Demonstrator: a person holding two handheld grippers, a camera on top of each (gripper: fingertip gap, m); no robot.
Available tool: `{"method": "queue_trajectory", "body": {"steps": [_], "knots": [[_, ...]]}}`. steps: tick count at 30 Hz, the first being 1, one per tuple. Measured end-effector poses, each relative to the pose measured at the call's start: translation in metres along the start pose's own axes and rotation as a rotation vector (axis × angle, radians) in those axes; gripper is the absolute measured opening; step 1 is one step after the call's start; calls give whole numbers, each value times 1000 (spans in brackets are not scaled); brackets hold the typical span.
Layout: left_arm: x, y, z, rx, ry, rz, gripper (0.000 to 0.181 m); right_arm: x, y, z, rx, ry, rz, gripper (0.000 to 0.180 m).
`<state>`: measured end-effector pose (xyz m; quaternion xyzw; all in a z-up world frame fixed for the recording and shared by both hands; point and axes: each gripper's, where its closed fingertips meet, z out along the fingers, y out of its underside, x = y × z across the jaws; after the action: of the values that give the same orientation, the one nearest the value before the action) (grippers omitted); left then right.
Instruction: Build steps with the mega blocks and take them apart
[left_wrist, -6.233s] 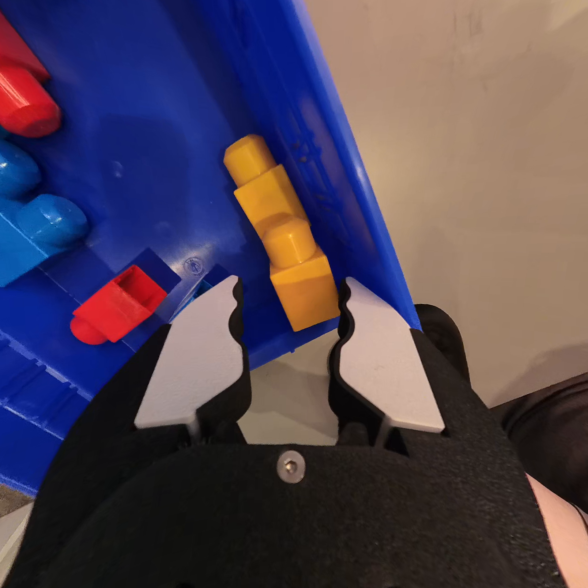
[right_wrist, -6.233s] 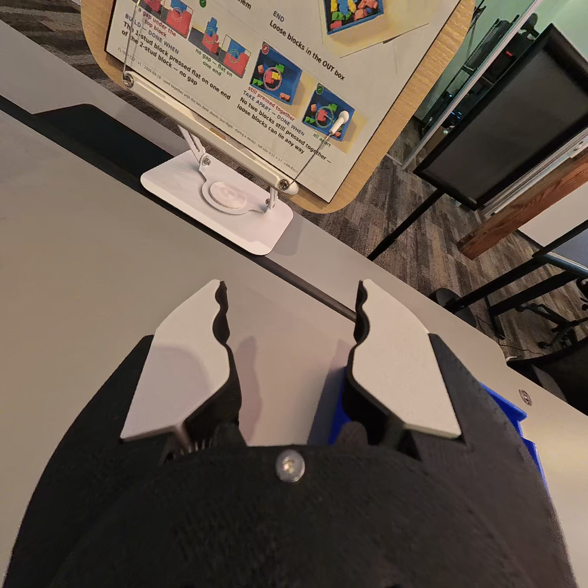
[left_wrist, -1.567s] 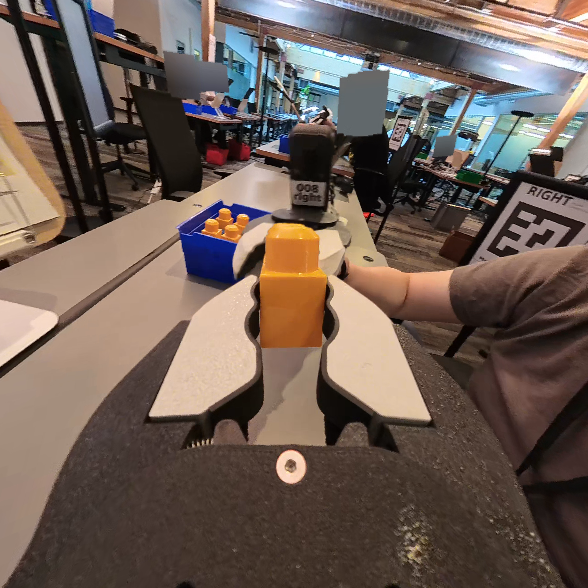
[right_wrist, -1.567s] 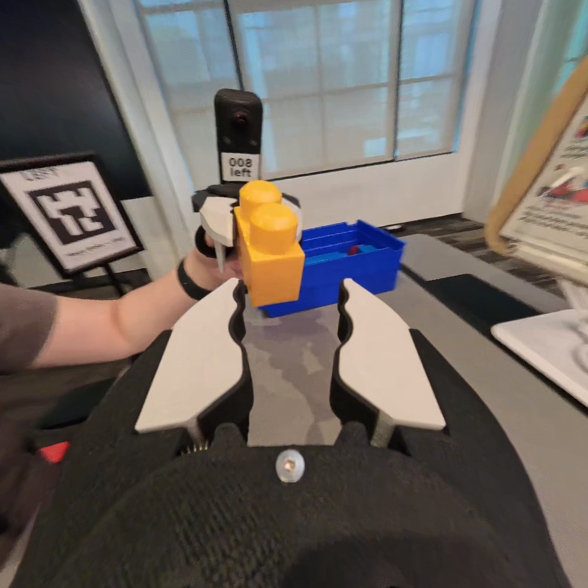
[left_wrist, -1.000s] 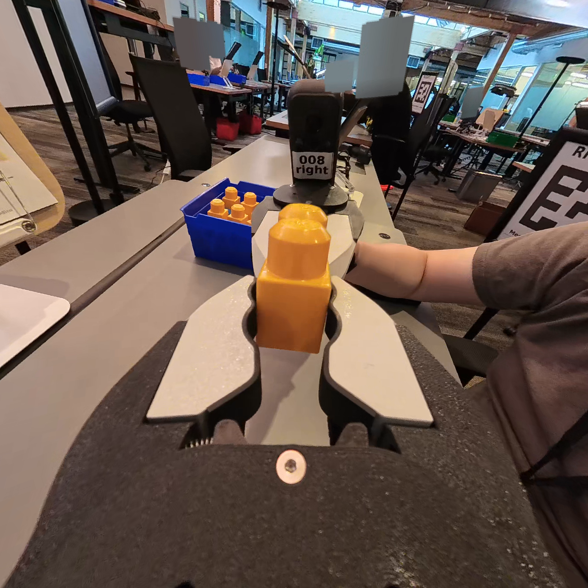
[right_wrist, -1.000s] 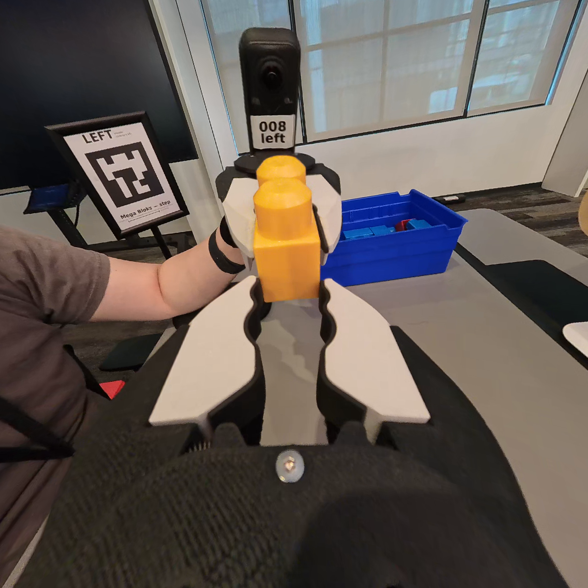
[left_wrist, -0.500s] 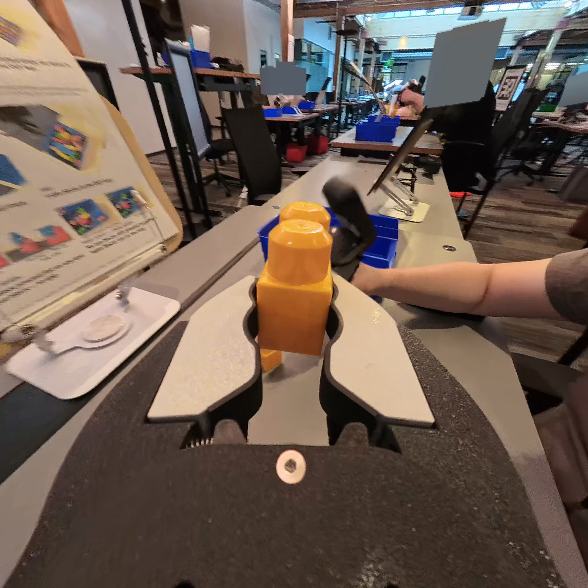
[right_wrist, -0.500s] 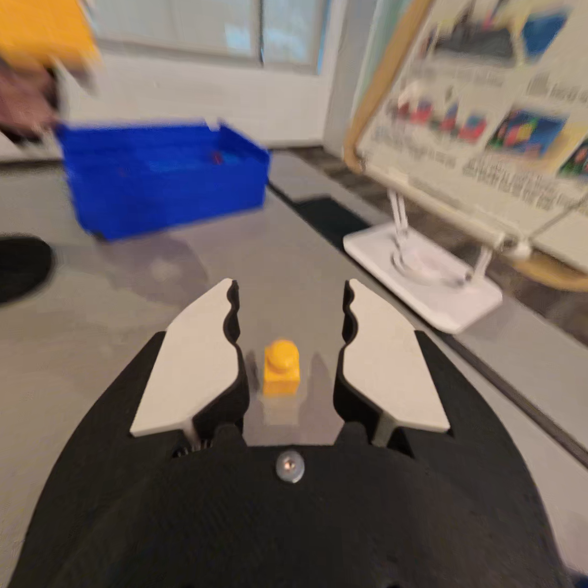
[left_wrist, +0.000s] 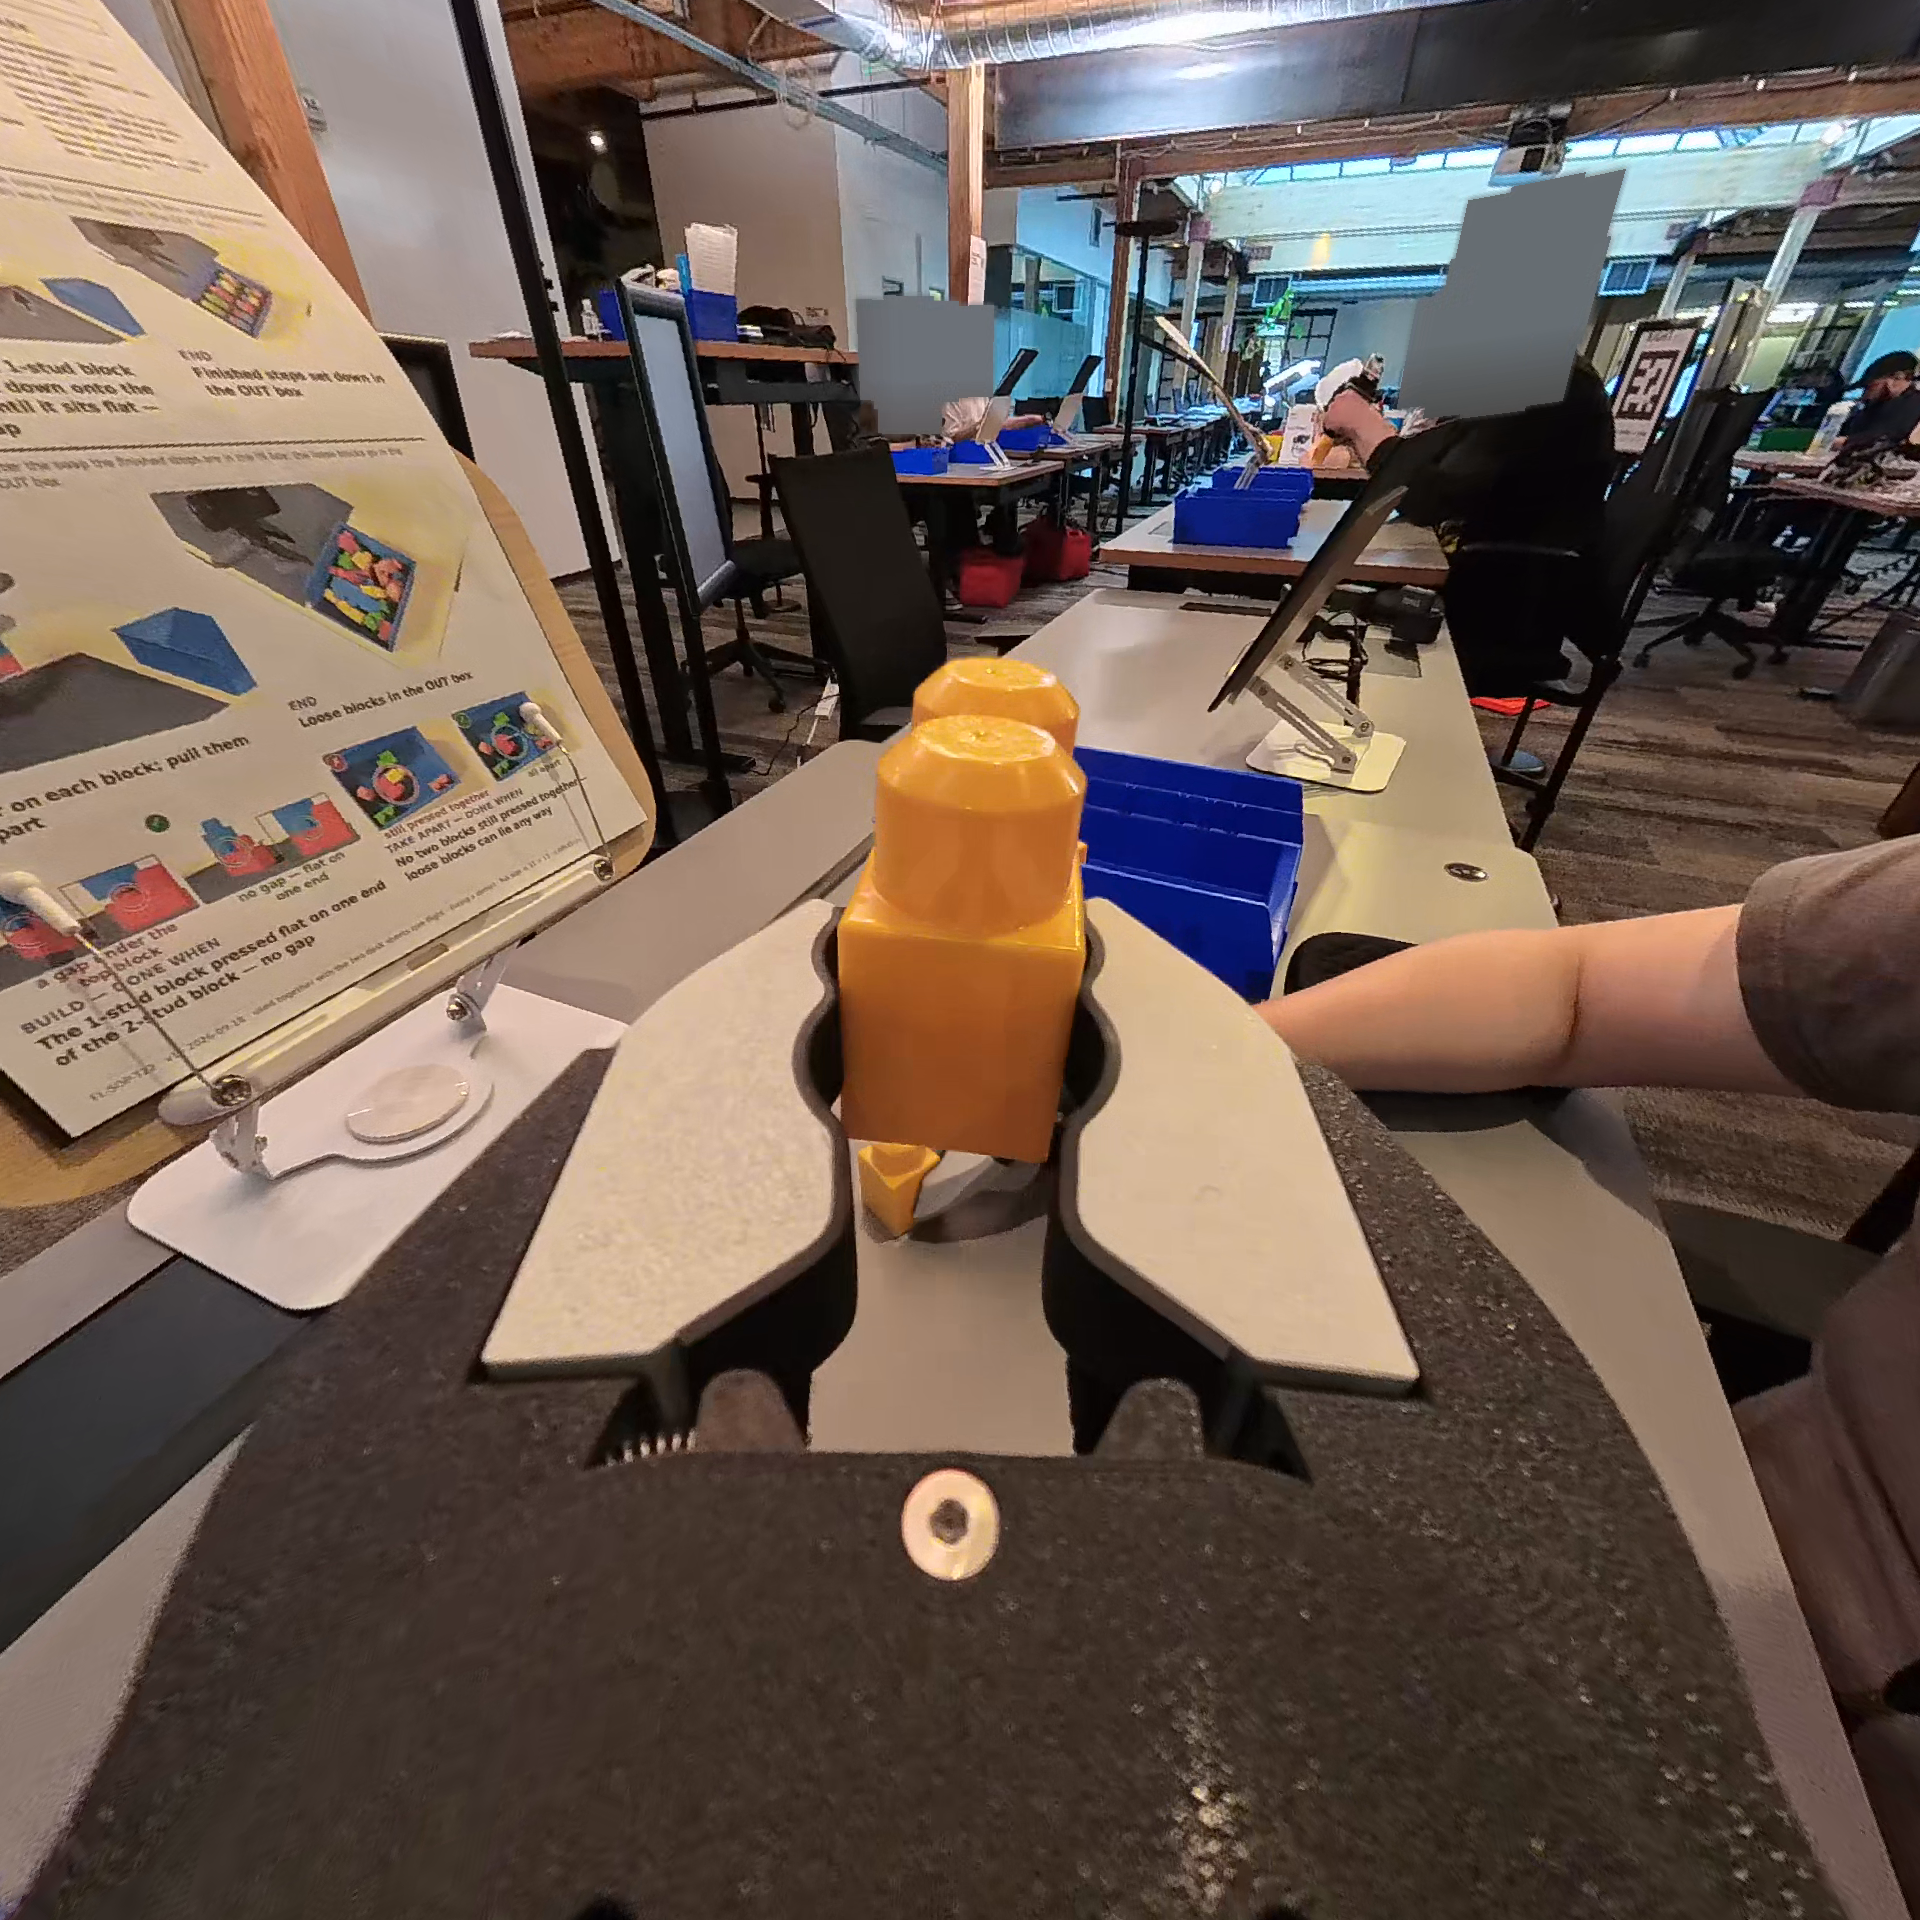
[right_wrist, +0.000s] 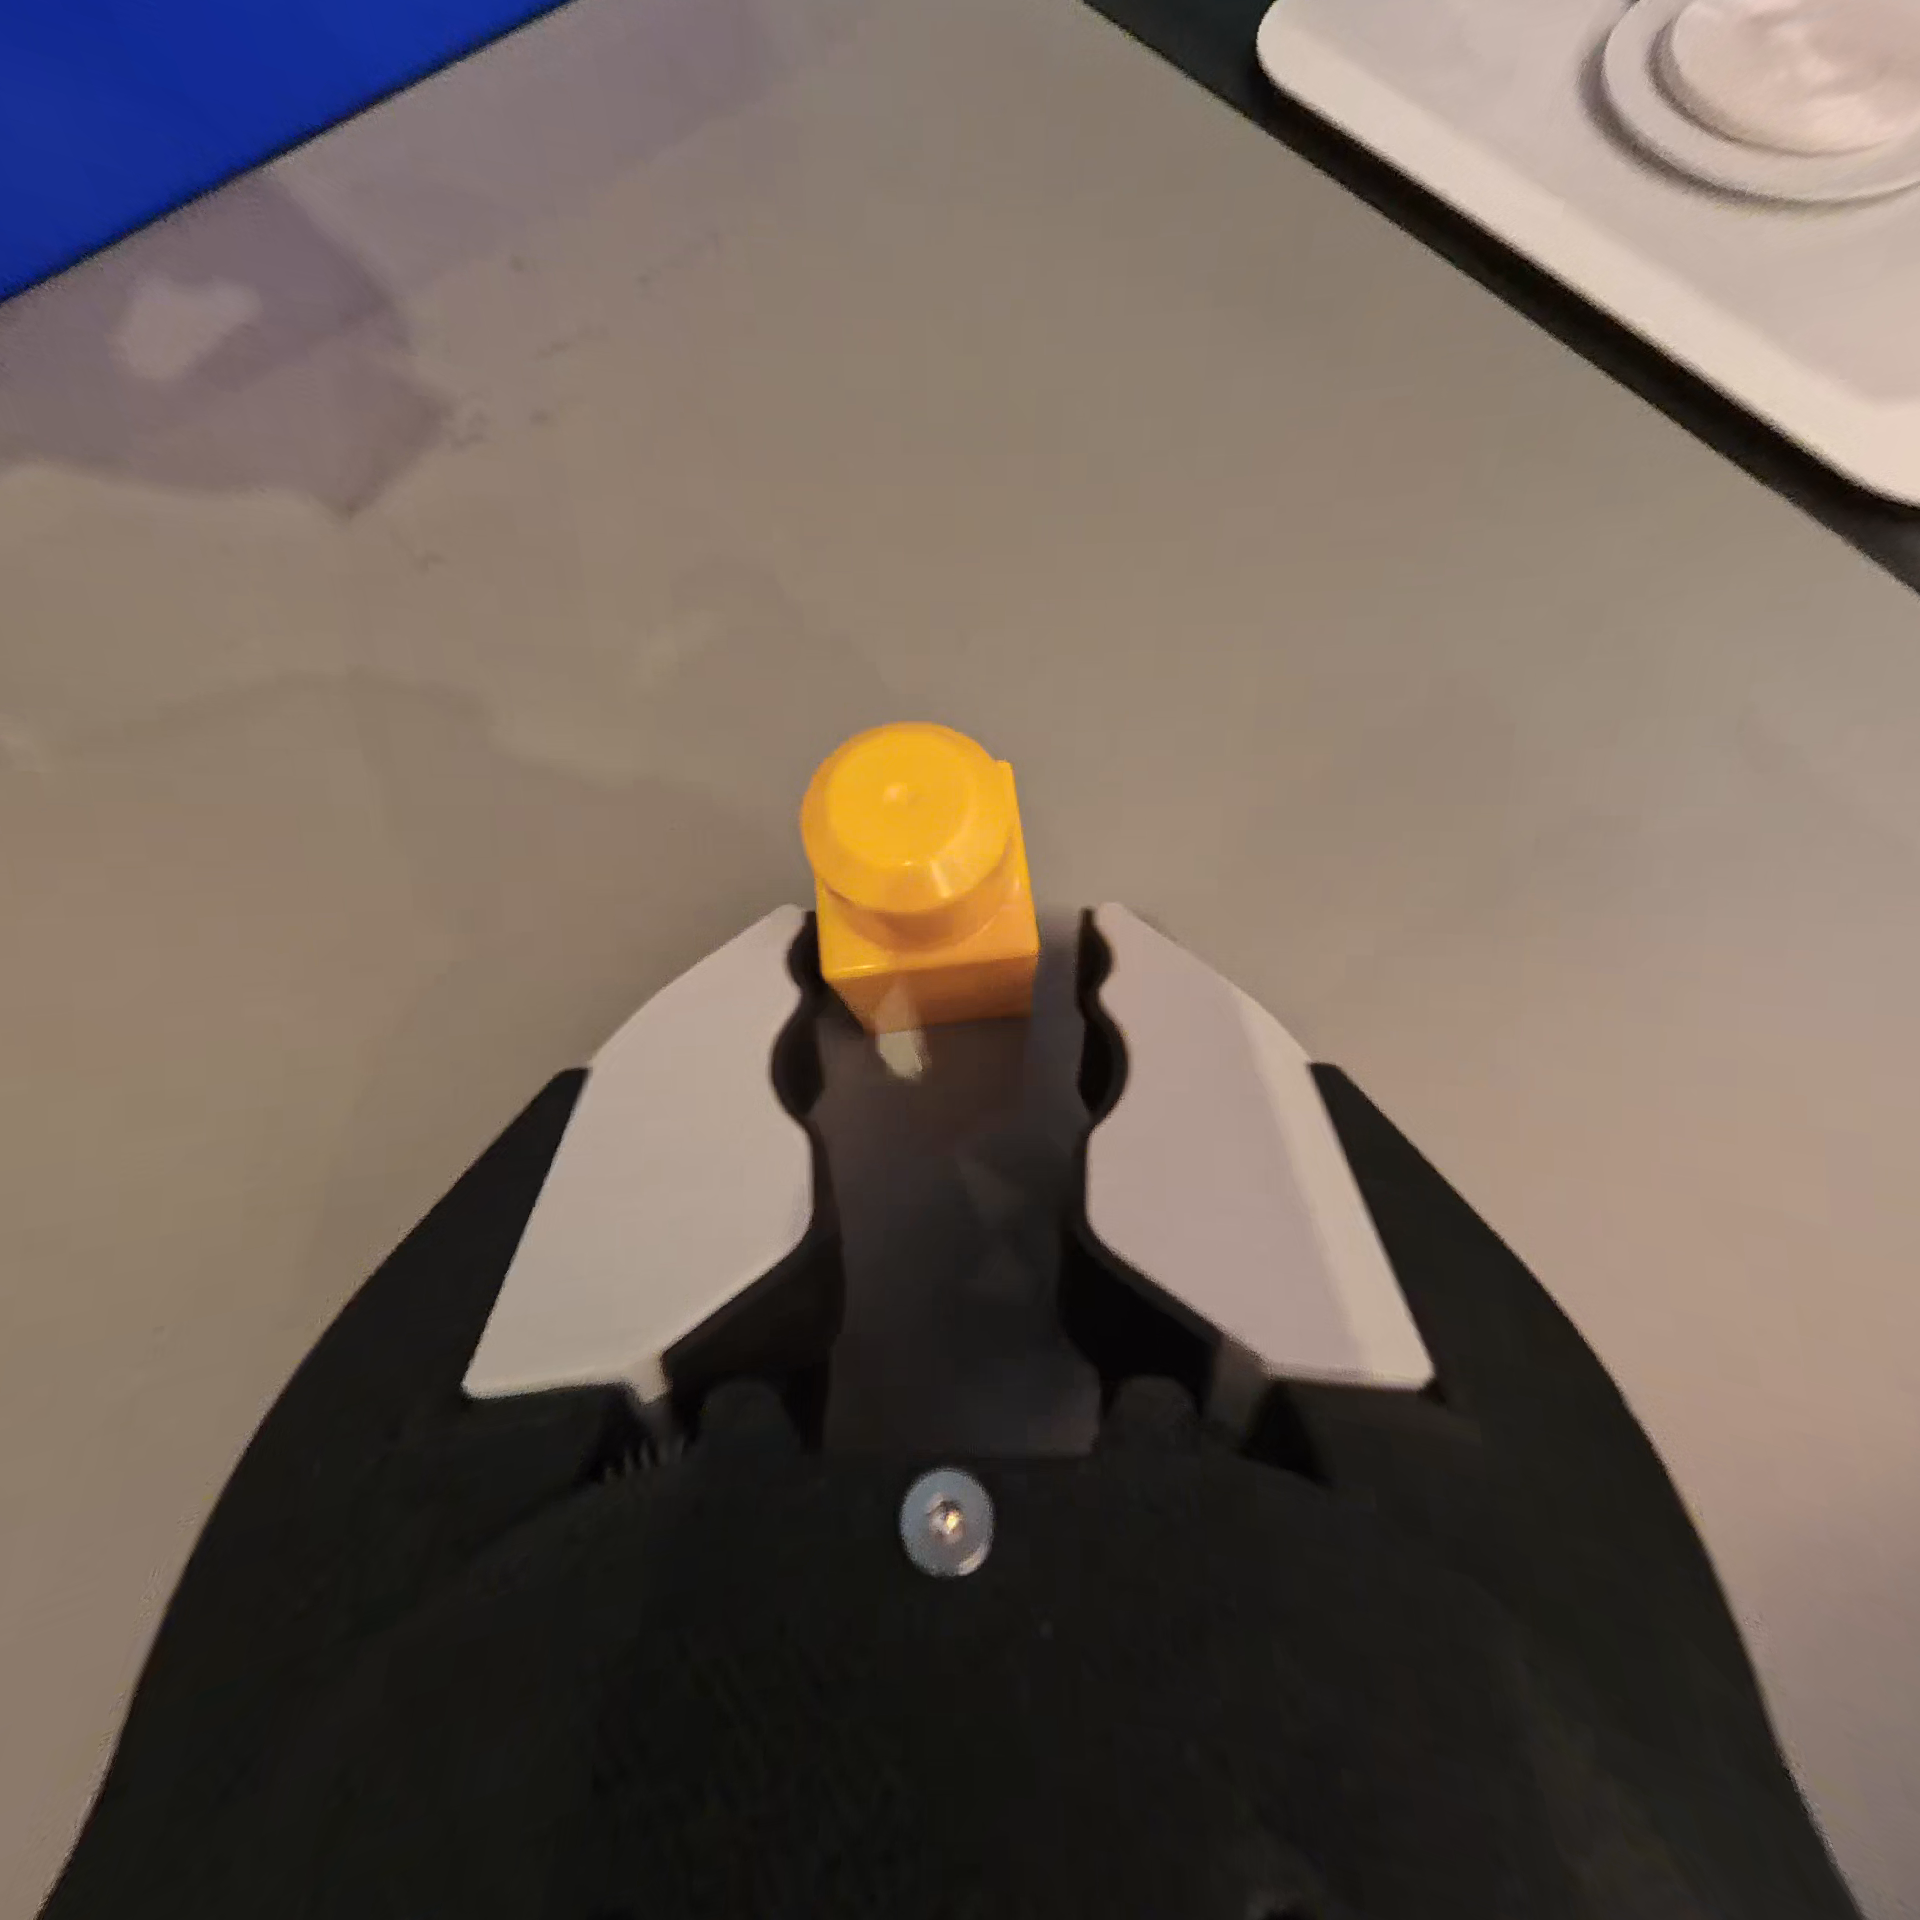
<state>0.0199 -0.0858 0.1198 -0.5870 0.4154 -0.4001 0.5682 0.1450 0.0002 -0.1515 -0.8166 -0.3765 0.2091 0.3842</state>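
Note:
My left gripper (left_wrist: 961, 1023) is shut on a yellow two-stud block (left_wrist: 956, 1029) and holds it upright above the grey table (left_wrist: 1455, 1299). A small yellow one-stud block (left_wrist: 891, 1184) shows just below it on the table. In the right wrist view this one-stud block (right_wrist: 920, 914) stands upright on the table (right_wrist: 416, 831). My right gripper (right_wrist: 945, 920) is open, its fingertips (right_wrist: 769, 945) on either side of the block's near face with a small gap on each side.
A blue bin (left_wrist: 1195, 862) stands behind the held block; a corner of another bin (right_wrist: 156, 135) shows at top left. An instruction board (left_wrist: 260, 623) on a white stand base (left_wrist: 343, 1132) (right_wrist: 1662, 208) stands at the left. A person's forearm (left_wrist: 1455, 1018) reaches in from the right. Some 30 centimetres of space lies between my two pairs of fingers.
My right gripper has dropped close to the one-stud block, which now sits between its fingertips. My left gripper still holds the two-stud block and has turned slightly toward the board.

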Motion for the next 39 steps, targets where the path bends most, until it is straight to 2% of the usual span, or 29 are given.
{"method": "queue_trajectory", "body": {"steps": [1, 4, 6, 8, 12, 15, 19, 26, 35, 39], "knots": [[0, 2, 2, -9, 4, -2, 40, 0, -1, 0, 9, 0, -2, 38], [-3, 15, 9, -54, 3, -8, 40, 0, -12, -7, 49, -13, -19, 37], [-4, 27, 18, -87, 24, -35, 40, -1, -40, -30, 145, -43, -22, 37], [-1, 42, 31, -116, 68, -75, 40, -5, -78, -68, 279, -110, -2, 37], [24, 83, 70, -210, 224, -158, 40, -28, -128, -147, 498, -354, 74, 37], [46, 110, 95, -261, 329, -247, 40, -49, -134, -170, 516, -578, 133, 37], [56, 123, 105, -283, 368, -300, 40, -72, -120, -163, 388, -716, 109, 37], [60, 130, 109, -343, 334, -256, 40, -85, -97, -149, 188, -662, 28, 37], [55, 117, 111, -252, 320, -359, 40, -80, -103, -150, 226, -630, 112, 37], [47, 110, 107, -207, 317, -421, 39, -79, -104, -144, 241, -574, 87, 37]]}}
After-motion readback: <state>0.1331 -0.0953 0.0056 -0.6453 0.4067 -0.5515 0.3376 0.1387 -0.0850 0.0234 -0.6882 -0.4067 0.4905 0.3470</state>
